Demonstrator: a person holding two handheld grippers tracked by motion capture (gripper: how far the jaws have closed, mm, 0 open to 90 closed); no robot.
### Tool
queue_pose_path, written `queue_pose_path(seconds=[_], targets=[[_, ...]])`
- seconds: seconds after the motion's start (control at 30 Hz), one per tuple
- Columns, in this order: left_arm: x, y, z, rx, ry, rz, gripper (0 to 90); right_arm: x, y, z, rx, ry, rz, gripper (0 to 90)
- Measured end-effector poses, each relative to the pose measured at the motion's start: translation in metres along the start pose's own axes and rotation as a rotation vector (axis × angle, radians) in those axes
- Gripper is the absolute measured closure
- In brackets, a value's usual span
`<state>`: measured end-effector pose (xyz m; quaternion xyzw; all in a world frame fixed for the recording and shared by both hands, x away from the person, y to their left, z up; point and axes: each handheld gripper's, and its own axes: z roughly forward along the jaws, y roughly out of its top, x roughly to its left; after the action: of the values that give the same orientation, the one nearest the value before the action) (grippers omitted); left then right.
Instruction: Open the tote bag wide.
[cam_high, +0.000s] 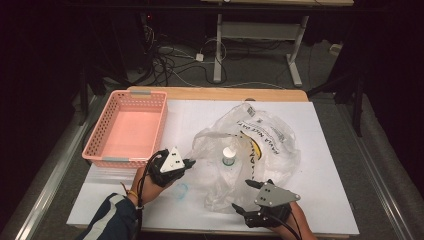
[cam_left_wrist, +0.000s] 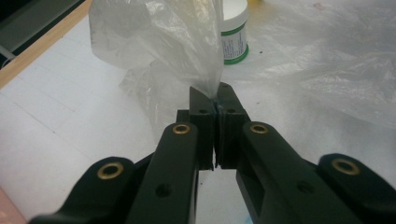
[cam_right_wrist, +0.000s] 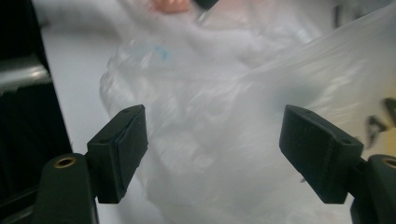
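Two grippers are seen at a clear plastic bag (cam_high: 250, 150) spread on a white table (cam_high: 325, 200). A pink basket (cam_high: 127, 127) is set at ten o'clock. The left gripper (cam_high: 191, 162) is clamped on the bag's left edge, the film pinched between its closed jaws. A small white bottle (cam_high: 229, 156) is seen inside the bag, at three o'clock from that grip. The right gripper (cam_high: 245, 195), jaws wide apart and holding nothing, is poised at the bag's near edge; the film lies at its twelve o'clock and is likeliest taken by it. Cables and desk legs are left on a dark floor behind.
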<state>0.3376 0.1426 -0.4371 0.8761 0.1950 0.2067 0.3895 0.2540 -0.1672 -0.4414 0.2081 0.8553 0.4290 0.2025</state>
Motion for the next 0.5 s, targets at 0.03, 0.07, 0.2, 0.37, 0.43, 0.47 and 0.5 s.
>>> queue_pose_path(seconds=[0.03, 0.07, 0.2, 0.37, 0.43, 0.47, 0.5], targets=[[0.000, 0.000, 0.000, -0.003, -0.001, -0.003, 86.0, 0.000, -0.001, 0.003, 0.014, 0.015, -0.006, 21.9], [0.000, 0.000, 0.000, -0.003, -0.002, -0.004, 86.1, 0.001, -0.002, 0.007, 0.027, 0.026, -0.012, 21.5], [-0.001, 0.000, 0.001, -0.005, -0.007, -0.003, 86.1, 0.006, -0.007, 0.022, 0.114, 0.028, -0.069, 17.7], [0.000, 0.001, 0.000, -0.013, -0.005, -0.009, 86.0, 0.004, -0.015, 0.039, 0.193, 0.044, -0.113, 18.5], [0.000, 0.001, 0.002, -0.010, -0.007, -0.012, 86.0, 0.004, -0.016, 0.044, 0.210, 0.051, -0.113, 18.7], [-0.001, 0.000, 0.002, -0.008, -0.010, -0.010, 86.0, 0.003, -0.017, 0.046, 0.218, 0.064, -0.105, 18.8], [-0.001, 0.000, 0.003, -0.005, -0.013, -0.008, 86.0, 0.001, -0.018, 0.047, 0.207, 0.076, -0.083, 21.9]])
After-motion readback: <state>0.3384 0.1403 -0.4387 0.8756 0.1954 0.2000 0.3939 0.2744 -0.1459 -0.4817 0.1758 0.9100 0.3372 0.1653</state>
